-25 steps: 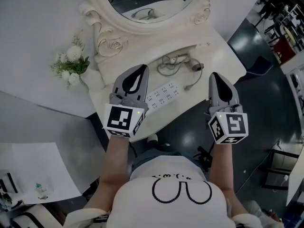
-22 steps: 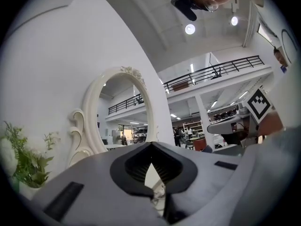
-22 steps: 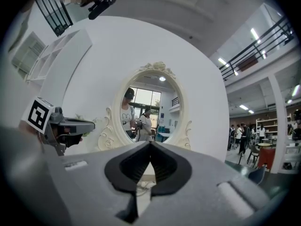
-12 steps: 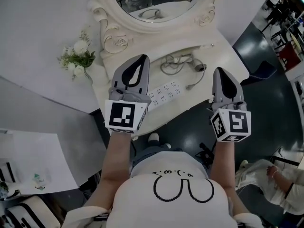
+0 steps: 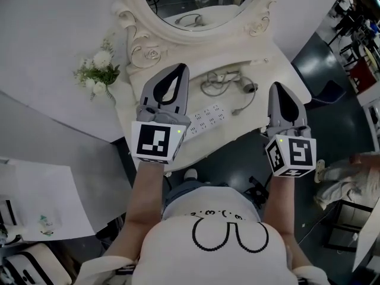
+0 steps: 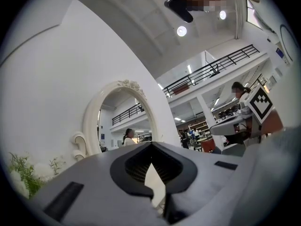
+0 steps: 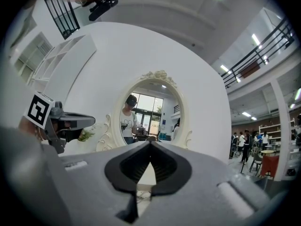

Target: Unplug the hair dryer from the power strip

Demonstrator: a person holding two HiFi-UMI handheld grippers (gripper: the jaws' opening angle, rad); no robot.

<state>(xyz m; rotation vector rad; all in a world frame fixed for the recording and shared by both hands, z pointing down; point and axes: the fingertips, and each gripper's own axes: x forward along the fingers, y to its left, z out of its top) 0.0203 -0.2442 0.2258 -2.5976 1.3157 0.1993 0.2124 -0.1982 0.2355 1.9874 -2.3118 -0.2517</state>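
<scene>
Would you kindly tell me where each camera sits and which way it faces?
Head view: on the person's head, looking steeply down at the dressing table and power strip; forearms, left gripper and right gripper show.
Left gripper view: on the left gripper, tilted up toward the mirror and ceiling; its shut jaws fill the bottom.
Right gripper view: on the right gripper, level, facing the mirror; shut jaws below.
Shared: each gripper view catches the other gripper at its edge.

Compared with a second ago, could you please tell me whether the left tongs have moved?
Yes: the left tongs have crept up the head view, nearer the mirror frame.
</scene>
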